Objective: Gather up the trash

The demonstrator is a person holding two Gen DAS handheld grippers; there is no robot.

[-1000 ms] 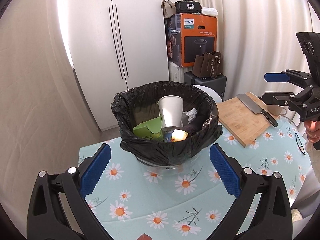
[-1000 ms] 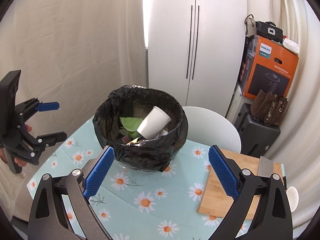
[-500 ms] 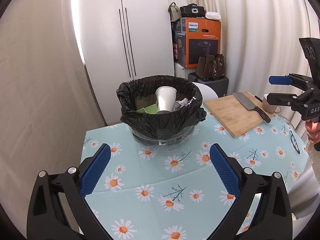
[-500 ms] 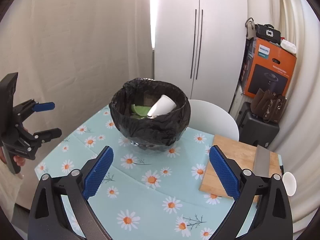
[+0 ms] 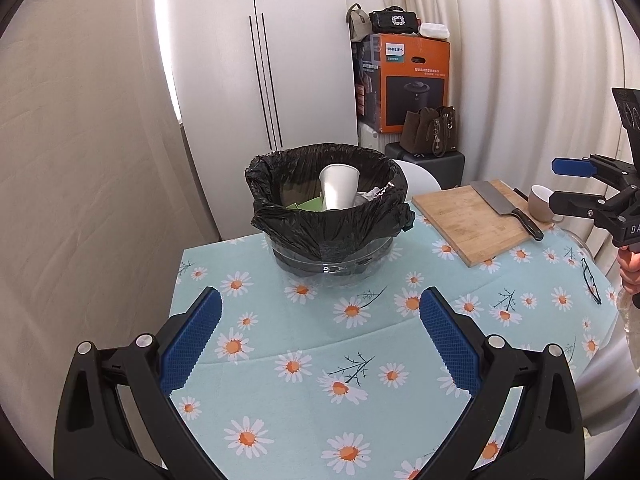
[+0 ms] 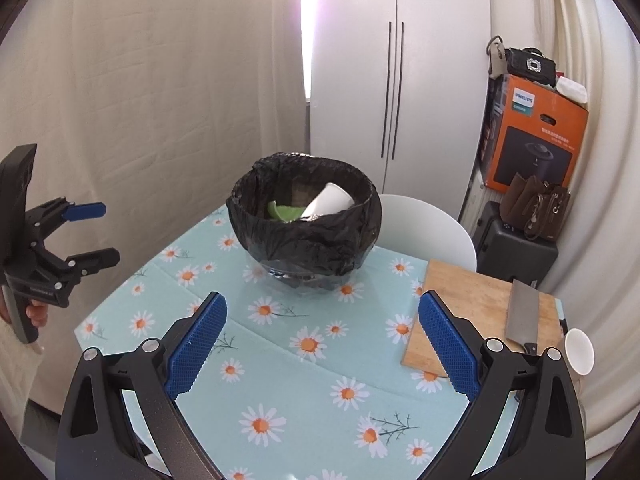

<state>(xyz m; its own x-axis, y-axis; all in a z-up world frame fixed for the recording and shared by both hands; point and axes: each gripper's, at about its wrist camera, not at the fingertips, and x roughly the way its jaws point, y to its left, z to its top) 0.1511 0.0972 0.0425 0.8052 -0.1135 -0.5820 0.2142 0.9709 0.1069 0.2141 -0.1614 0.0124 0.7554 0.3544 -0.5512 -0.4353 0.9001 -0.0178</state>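
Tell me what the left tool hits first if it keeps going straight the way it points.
Probably the bin: it sits dead ahead between the left tool fingers, with only bare tablecloth before it. Depth is unclear.

Bare tablecloth (image 5: pixel 360 360) lies open up to the bag-lined bin (image 5: pixel 326 216); the cutting board (image 5: pixel 476 218) crowds its right.

The word PHILIPS stands in white letters on a small dark label at the upper corner of the orange box (image 5: pixel 414 84), far right against the curtain. Smaller print beside the label on that box (image 6: pixel 534 136) is too fine to read. On the body of the right gripper (image 5: pixel 568 186) the letters "DA" show at the frame's edge.
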